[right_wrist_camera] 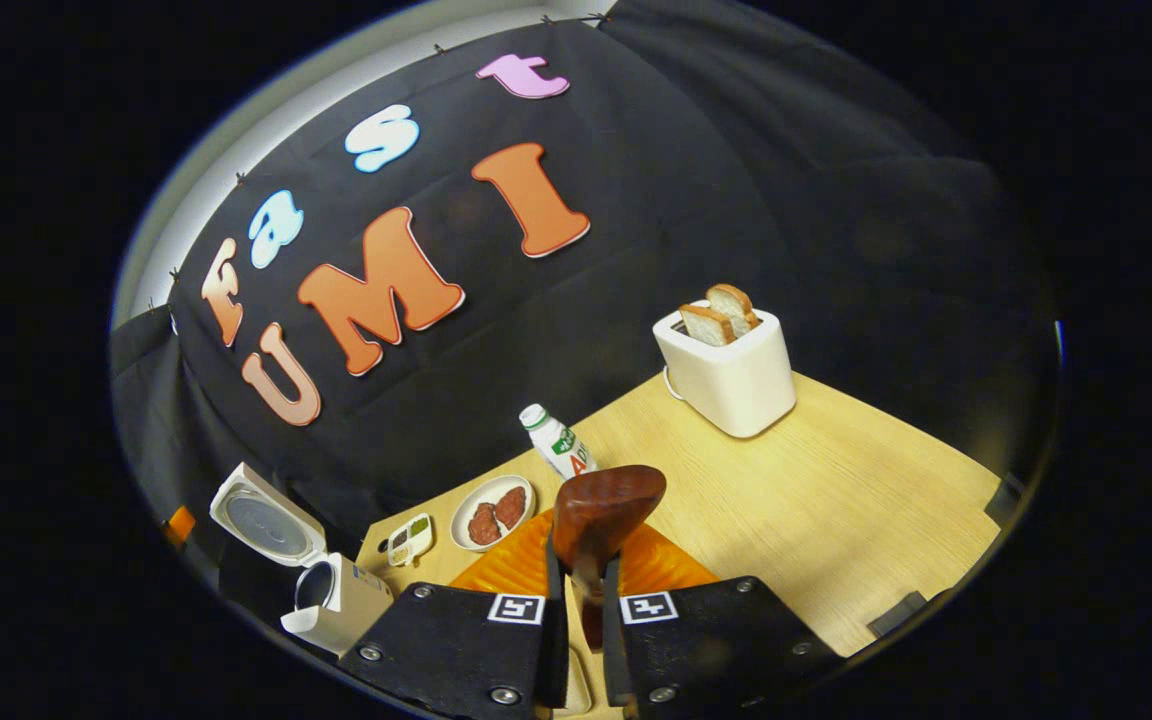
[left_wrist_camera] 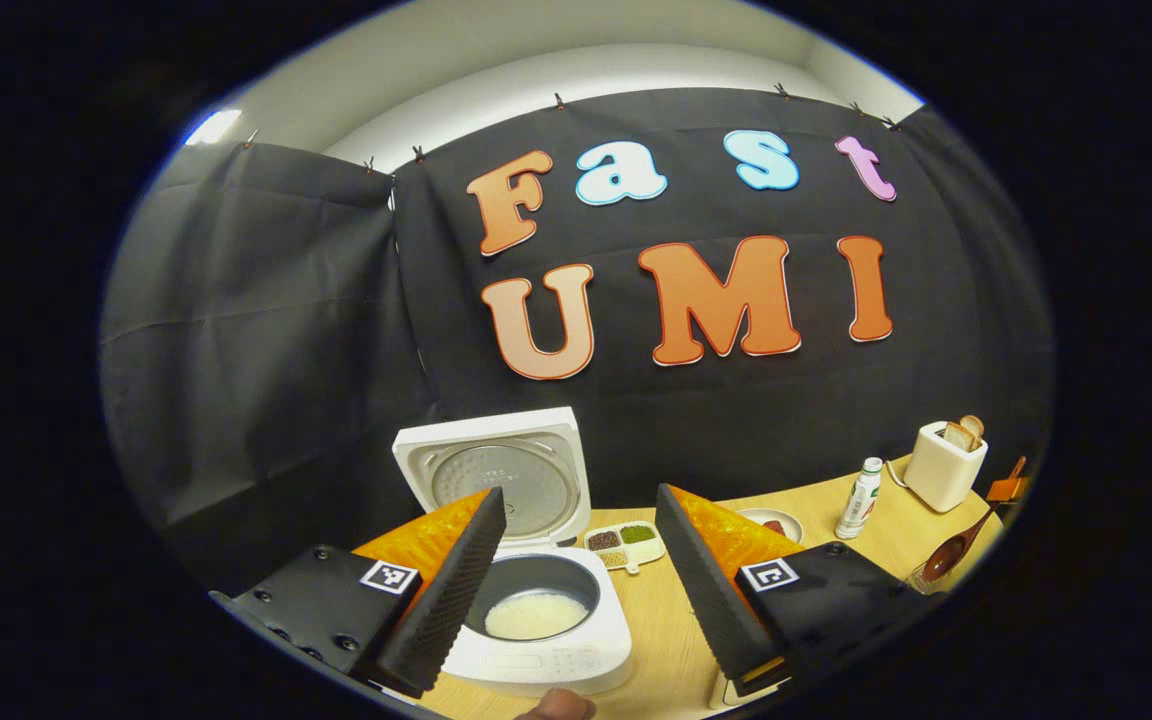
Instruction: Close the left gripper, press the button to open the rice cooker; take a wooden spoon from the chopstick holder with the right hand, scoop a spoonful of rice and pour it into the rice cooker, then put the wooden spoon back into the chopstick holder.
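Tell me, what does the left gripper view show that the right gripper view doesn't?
Left gripper view: white rice lying in the cooker's pot, seen between the fingers of the open left gripper. Right gripper view: the right gripper clamped on the wooden spoon, close up. Shared: the rice cooker with its lid up, the toaster holding bread, the bottle, the divided tray and the spoon itself.

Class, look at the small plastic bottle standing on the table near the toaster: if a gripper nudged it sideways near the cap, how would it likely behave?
The bottle stands tall and narrow on a small base, so it would probably tip rather than slide. Its round body suggests it would roll across the smooth wooden table once down. It looks plastic, so likely light and unlikely to break.
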Demonstrator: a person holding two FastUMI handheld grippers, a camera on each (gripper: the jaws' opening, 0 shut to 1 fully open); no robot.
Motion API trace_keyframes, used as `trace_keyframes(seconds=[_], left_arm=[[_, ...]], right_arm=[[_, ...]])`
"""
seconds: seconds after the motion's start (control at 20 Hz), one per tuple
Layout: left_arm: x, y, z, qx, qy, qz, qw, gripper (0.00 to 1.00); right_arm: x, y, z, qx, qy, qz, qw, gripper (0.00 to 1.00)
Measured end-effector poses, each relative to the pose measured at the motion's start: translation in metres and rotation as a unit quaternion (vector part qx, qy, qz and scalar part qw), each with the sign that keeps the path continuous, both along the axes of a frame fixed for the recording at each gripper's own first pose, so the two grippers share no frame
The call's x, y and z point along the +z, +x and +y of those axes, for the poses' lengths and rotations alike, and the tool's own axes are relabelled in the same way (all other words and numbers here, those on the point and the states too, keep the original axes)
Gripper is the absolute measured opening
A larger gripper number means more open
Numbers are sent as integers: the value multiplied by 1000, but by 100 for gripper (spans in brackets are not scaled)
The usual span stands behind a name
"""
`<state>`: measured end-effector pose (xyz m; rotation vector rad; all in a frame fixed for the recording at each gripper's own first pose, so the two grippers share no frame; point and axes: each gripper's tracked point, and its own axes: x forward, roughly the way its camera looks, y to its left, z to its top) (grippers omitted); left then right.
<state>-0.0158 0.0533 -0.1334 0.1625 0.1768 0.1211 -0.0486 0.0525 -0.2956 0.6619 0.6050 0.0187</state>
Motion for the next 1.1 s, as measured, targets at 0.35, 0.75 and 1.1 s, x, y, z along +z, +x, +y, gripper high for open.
trace_keyframes(seconds=[0.35,0.75,1.1], left_arm=[[-17,10,29,-7,-27,10,1000,100],[-30,8,63,2,-36,18,999,100],[-35,-4,84,25,-36,22,999,100]], right_arm=[[49,-16,86,66,2,-29,997,13],[29,-43,149,136,-67,-22,988,13],[-14,-55,176,193,-173,-17,966,14]])
